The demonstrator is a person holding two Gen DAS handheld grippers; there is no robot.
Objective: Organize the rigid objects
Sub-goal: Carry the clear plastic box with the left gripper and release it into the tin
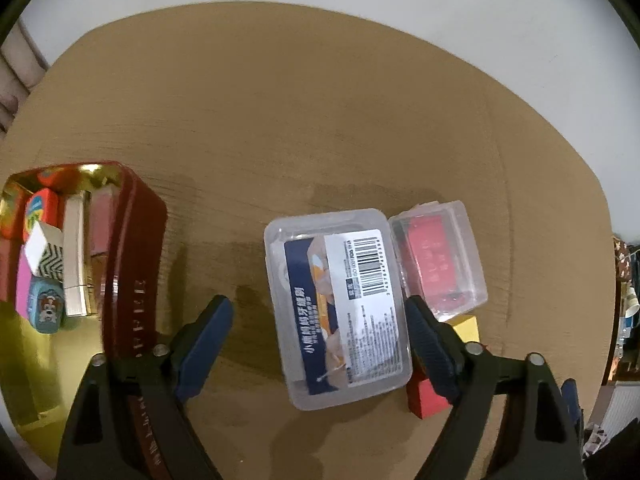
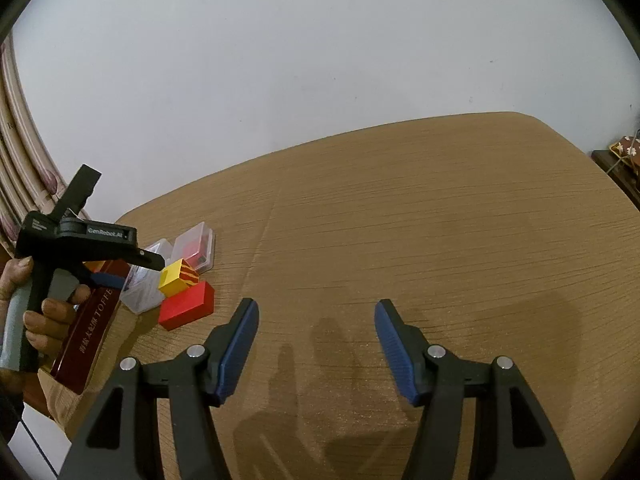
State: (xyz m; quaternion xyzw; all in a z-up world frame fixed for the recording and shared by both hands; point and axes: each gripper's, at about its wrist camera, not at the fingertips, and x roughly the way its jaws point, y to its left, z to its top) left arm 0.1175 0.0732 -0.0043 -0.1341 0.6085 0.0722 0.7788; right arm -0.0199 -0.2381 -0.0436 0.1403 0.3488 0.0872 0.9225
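Observation:
A clear plastic box with a barcode label (image 1: 340, 312) lies on the brown table (image 1: 320, 120). My left gripper (image 1: 320, 312) points down over it, open; the right finger is close to the box's right edge and the left finger stands well clear of it. Touching that box are a smaller clear box with a red insert (image 1: 438, 256), a yellow striped block (image 1: 468, 328) and a red block (image 1: 424, 396). My right gripper (image 2: 316, 320) hovers open over bare table with nothing between its fingers, far right of the yellow block (image 2: 178, 276) and red block (image 2: 186, 306).
An open dark red tin (image 1: 132, 240) with a gold inside sits to the left and holds several small colourful items. In the right wrist view a hand (image 2: 52, 312) grips the left tool beside the tin (image 2: 92, 328). A white wall stands behind the table.

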